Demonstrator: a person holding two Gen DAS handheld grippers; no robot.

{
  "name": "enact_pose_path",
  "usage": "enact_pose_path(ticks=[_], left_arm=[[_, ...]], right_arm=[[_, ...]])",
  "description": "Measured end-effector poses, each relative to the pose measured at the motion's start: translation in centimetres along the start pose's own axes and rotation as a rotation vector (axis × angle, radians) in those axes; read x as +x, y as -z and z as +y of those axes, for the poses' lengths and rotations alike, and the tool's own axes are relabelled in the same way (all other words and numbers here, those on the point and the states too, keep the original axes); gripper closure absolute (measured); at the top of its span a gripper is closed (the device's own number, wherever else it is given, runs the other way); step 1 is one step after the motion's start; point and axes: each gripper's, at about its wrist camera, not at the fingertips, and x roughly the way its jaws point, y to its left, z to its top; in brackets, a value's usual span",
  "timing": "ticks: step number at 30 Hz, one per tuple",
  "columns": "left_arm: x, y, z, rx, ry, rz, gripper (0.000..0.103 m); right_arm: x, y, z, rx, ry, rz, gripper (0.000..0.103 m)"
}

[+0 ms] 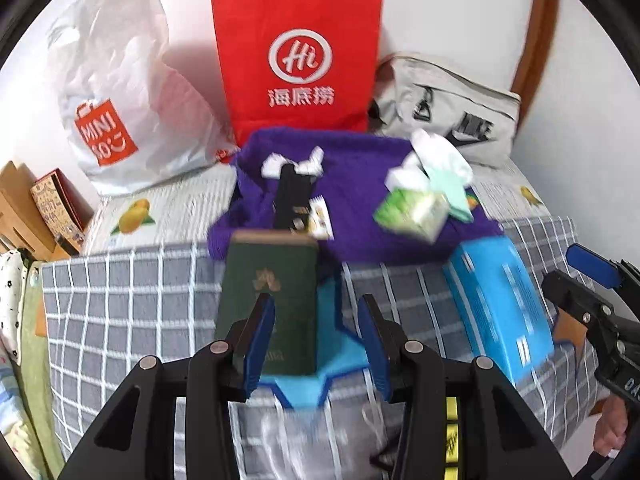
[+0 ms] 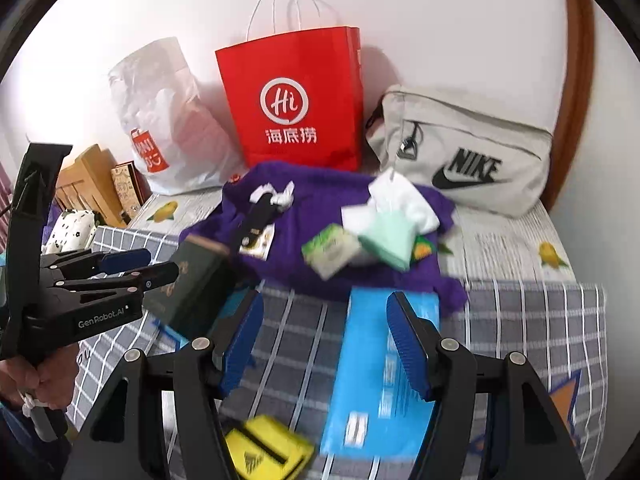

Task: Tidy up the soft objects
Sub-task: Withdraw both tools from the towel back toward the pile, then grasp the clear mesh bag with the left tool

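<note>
Where it lies spread on the bed, the crumpled purple knit cloth [image 2: 344,236] carries a green tissue packet [image 2: 330,254], a mint and white pile of soft cloths [image 2: 394,220] and a black strap [image 2: 256,220]. Nearer, on the grey checked cover [image 2: 520,320], stands a dark green book [image 1: 270,304] beside a long blue box [image 2: 380,368]. The left gripper [image 1: 316,344] and the right gripper [image 2: 324,348] both stand apart, gripping nothing. Behind, against the wall, stand a red paper bag [image 2: 292,100], a white plastic bag [image 2: 168,120] and a grey pouch [image 2: 464,152].
</note>
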Motion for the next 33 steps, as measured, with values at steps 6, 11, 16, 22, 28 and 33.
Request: enact_pose_path(ticks=[6, 11, 16, 22, 28, 33], left_arm=[[-0.7, 5.3, -1.9, 0.038, 0.064, 0.020, 0.058], [-0.4, 8.9, -1.9, 0.041, 0.044, 0.045, 0.057], [0.8, 11.2, 0.1, -0.006, 0.001, 0.067, 0.051], [2.1, 12.3, 1.1, -0.045, 0.020, 0.058, 0.041], [3.6, 12.1, -1.0, -0.002, 0.040, 0.070, 0.032], [4.9, 12.0, -2.1, 0.016, 0.023, 0.070, 0.019]], right_arm=[[-1.9, 4.0, -0.5, 0.043, 0.008, 0.005, 0.039], [-3.0, 7.1, 0.3, 0.028, 0.026, 0.008, 0.039], [-3.1, 9.9, 1.2, 0.004, 0.015, 0.044, 0.039], [-1.7, 13.6, 1.8, -0.019, -0.014, 0.118, 0.039], [-1.1, 15.0, 1.3, 0.031, -0.038, 0.143, 0.039], [-0.7, 15.2, 0.6, 0.051, -0.033, 0.152, 0.039]])
